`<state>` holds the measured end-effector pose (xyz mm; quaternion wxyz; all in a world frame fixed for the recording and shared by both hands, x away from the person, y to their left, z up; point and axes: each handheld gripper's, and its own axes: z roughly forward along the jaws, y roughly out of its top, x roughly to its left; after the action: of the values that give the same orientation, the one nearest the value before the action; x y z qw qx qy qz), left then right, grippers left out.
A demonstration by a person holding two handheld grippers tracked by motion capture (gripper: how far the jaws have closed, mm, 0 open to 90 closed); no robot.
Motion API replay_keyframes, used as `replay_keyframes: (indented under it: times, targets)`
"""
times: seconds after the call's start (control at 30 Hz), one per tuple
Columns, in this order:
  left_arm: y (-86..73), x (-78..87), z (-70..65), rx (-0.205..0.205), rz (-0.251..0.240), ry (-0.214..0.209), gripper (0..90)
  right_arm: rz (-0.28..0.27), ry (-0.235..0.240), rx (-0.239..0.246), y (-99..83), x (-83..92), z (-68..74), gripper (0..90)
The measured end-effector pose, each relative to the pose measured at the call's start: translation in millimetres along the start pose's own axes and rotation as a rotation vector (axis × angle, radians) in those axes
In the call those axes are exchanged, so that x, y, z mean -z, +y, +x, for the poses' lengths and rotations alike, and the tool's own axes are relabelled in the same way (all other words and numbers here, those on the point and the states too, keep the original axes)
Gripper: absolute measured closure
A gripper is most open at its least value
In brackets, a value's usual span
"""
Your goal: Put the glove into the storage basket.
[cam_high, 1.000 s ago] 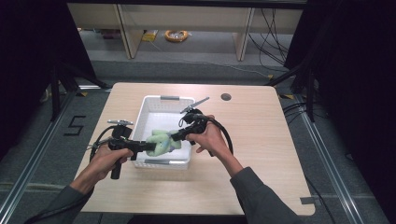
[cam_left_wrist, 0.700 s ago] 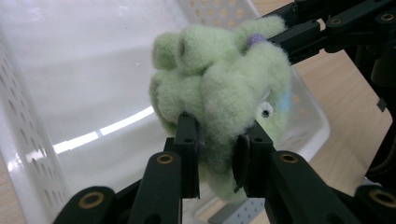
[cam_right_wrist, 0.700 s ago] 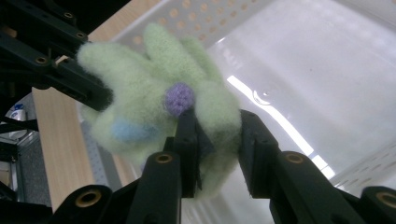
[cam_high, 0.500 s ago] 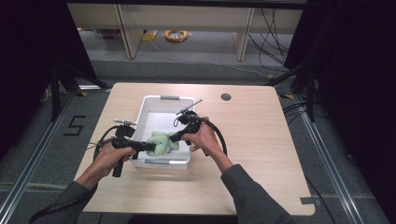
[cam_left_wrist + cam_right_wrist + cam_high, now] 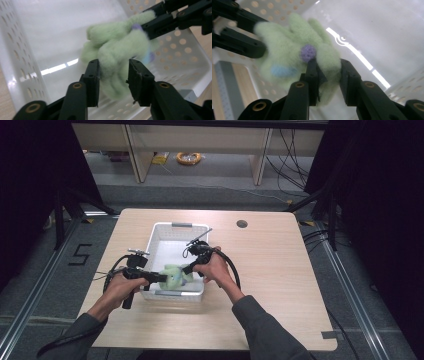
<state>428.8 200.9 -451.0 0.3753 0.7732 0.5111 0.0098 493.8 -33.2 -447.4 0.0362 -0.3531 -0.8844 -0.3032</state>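
both tongs, left (image 5: 113,75) and right (image 5: 327,75), are clamped on the green plush (image 5: 174,273) over the white basket (image 5: 161,236).

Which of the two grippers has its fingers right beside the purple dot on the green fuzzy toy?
The right gripper: one of its fingers sits just under the purple dot on the green fuzzy toy. The left gripper grips plain green fuzz.

green plush toy (image 5: 117,47) blurred, its form unclear (lower part behind the left tool (image 5: 113,75)).
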Motion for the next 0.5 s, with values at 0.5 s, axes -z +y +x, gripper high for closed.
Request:
replay_keyframes:
  times: [0.5]
  targets:
    - [1.0,21.9,-23.3,-0.049,-0.117,-0.012,49.0,0.050,-0.077,0.032,5.6,-7.4,-0.1,70.1]
